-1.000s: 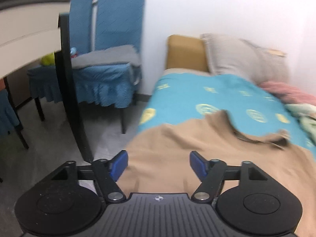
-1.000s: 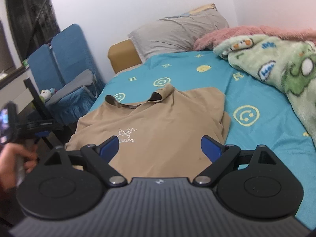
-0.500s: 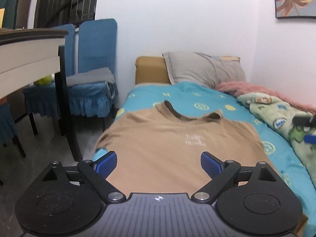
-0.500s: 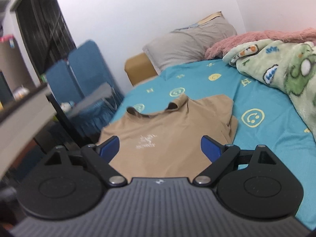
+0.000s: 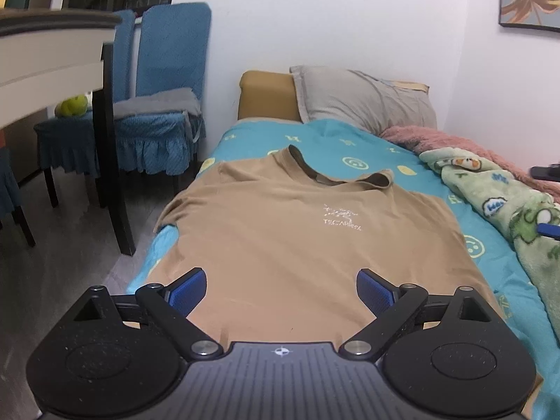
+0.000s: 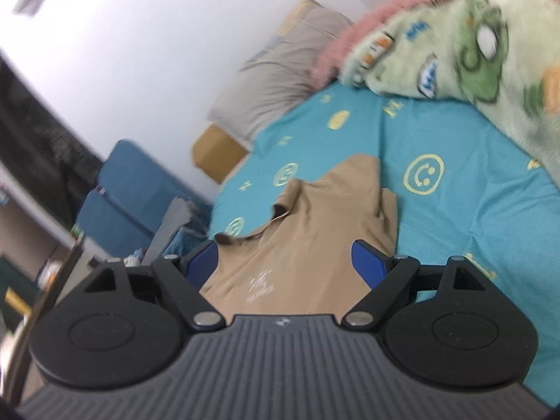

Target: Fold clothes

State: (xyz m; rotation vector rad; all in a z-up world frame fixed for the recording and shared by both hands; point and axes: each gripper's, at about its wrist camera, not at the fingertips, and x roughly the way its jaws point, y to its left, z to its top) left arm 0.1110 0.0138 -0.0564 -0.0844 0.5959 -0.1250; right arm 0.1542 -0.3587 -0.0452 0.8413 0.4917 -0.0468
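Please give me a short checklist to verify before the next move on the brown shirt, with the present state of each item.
1. Shirt lies flat, logo side up, on the bed: ok.
2. Left claw open, nothing between the pads: ok.
3. Right claw empty; its jaws are closing, nothing gripped: ok.
4. Shirt fully on the bed: not ok, its left edge hangs over the side.
5. Blanket clear of the shirt: ok.
6. Right view sharp enough to aim: not ok, blurred and tilted.
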